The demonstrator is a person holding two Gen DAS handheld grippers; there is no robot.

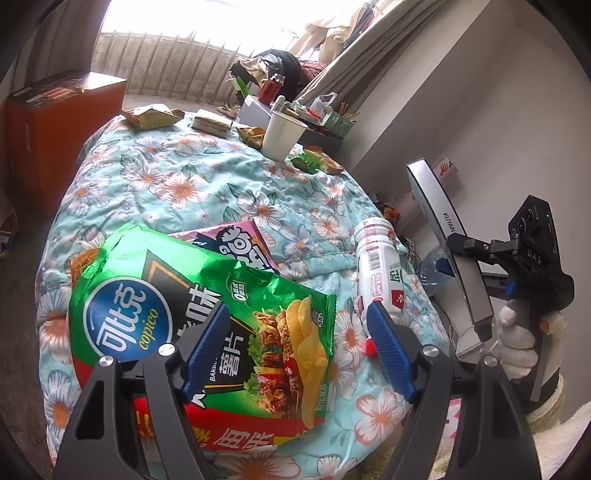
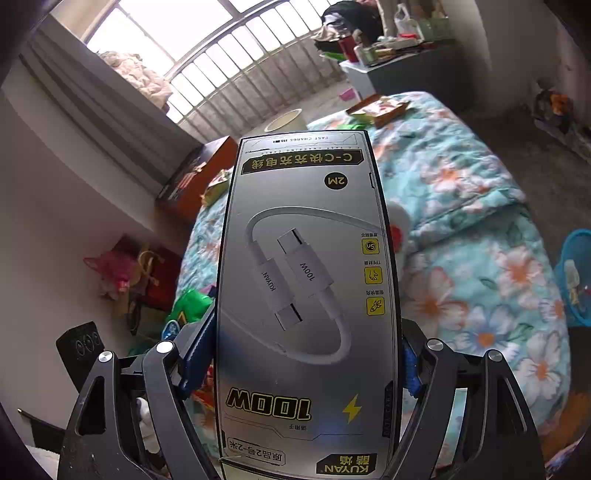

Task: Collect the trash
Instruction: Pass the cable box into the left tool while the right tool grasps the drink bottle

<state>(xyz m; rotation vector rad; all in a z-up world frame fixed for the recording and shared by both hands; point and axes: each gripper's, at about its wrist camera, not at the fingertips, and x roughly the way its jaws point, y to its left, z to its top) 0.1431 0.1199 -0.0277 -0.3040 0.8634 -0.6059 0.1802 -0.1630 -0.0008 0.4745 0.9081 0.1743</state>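
A floral quilt covers the bed and fills most of the left wrist view. On it, at about 7 o'clock in that view, lies a green chip bag, flat, its long axis running from 10 o'clock to 4 o'clock with the torn open end toward 10 o'clock. A pink snack packet sticks out from under its upper edge.

The silver cable box stands at the centre of the right wrist view, long axis from 6 to 12 o'clock, its print upside down and its far end pointing toward the window. The right gripper clamps it by both long edges, blue pads pressed against the sides. In the left wrist view the same box shows at 3 o'clock, off the bed's edge.

A white drink bottle lies on the quilt at 4 o'clock, neck pointing to 12 o'clock. The left gripper hangs above the chip bag with its fingers spread wide, holding nothing. A white paper cup stands upright at 12 o'clock.
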